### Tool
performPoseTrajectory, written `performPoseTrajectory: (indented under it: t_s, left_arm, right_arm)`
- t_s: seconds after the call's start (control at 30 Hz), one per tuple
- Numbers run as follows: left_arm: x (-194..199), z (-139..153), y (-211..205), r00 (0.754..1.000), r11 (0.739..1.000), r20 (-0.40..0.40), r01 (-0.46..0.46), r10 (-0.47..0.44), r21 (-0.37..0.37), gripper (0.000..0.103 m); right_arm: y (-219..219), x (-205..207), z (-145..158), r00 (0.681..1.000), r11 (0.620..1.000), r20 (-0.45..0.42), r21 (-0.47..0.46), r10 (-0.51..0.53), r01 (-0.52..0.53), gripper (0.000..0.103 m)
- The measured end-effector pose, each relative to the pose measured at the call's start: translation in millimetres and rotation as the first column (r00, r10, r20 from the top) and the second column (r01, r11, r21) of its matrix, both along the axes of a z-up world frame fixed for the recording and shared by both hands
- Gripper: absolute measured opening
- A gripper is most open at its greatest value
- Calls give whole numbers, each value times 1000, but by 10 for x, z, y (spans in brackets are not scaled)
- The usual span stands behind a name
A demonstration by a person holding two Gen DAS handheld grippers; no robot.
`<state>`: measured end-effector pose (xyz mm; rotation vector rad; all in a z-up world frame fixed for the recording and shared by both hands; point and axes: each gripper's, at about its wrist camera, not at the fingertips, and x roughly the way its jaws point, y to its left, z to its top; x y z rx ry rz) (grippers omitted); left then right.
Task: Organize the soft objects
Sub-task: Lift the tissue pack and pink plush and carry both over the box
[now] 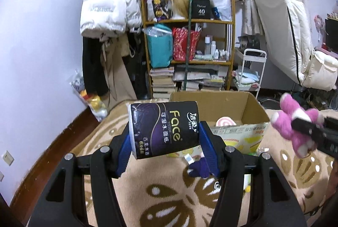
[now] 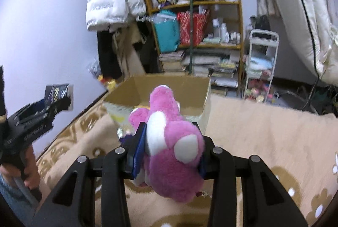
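My left gripper (image 1: pixel 165 142) is shut on a black and purple pack of face tissue (image 1: pixel 164 128), held above the rug in front of an open cardboard box (image 1: pixel 253 106). A pink and white round soft thing (image 1: pixel 226 121) lies inside the box. My right gripper (image 2: pixel 169 148) is shut on a pink and white plush toy (image 2: pixel 169 142), lifted above the rug just short of the box (image 2: pixel 135 89). In the left wrist view the plush (image 1: pixel 293 121) and right gripper (image 1: pixel 306 127) show at the right edge. The left gripper with the tissue pack (image 2: pixel 57 93) shows at the left of the right wrist view.
A beige rug with brown flowers (image 1: pixel 169 191) covers the floor. A small purple item (image 1: pixel 199 167) and a yellow item (image 1: pixel 247 182) lie on it near the box. Behind stand a crowded wooden shelf (image 1: pixel 188 40), hanging coats (image 1: pixel 109 4), a white cart (image 1: pixel 253 70) and a leaning mattress (image 1: pixel 283 26).
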<state>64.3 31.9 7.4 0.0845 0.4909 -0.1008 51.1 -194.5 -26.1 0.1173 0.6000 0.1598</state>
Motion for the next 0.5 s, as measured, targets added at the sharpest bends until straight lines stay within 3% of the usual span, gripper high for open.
performPoseTrajectory:
  t_s: [0.5]
  left_arm:
    - [223, 402, -243, 986, 1000, 166, 8, -9, 10, 58]
  right_arm:
    - [-106, 392, 456, 987, 999, 158, -33, -23, 29, 44]
